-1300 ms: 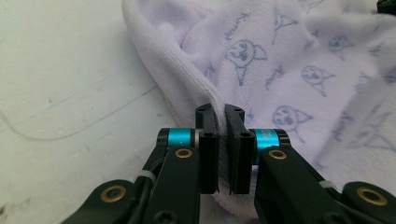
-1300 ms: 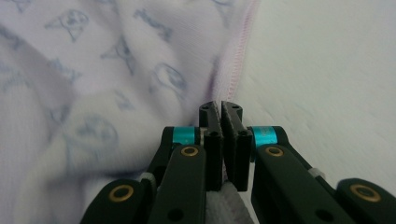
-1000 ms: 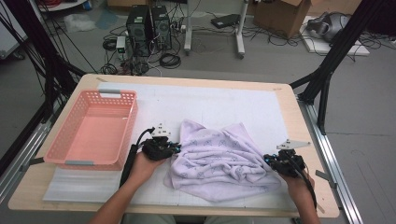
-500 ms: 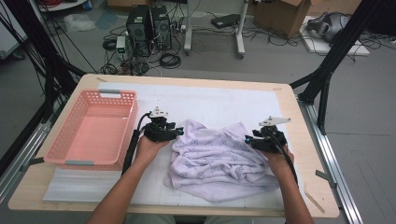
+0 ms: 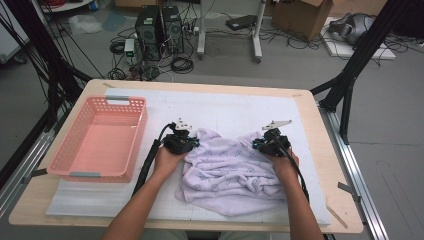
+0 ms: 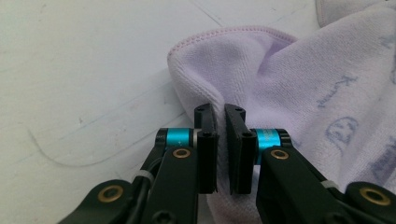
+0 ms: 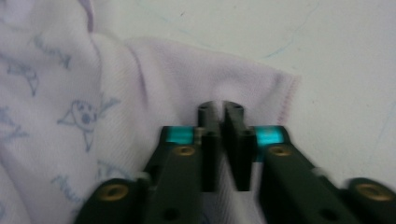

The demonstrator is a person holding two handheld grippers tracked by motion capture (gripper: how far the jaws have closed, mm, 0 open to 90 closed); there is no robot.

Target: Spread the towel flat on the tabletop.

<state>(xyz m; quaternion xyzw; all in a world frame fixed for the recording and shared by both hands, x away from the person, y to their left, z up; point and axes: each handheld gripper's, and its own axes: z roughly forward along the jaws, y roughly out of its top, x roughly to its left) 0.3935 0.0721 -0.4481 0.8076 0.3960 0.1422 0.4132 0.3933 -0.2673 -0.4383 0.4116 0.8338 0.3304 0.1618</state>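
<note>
Left gripper point(image 6: 220, 116): jaws have just been closing and now pinch a fold of the lavender printed towel point(image 5: 227, 172) at its hemmed corner. Right gripper point(image 7: 220, 114): jaws likewise just closing, now clamped on the towel's opposite far corner near its stitched edge. The towel lies crumpled on the white mat point(image 5: 225, 107) between both hands. A pink plastic basket point(image 5: 127, 135) stands left of it, apart from the cloth.
</note>
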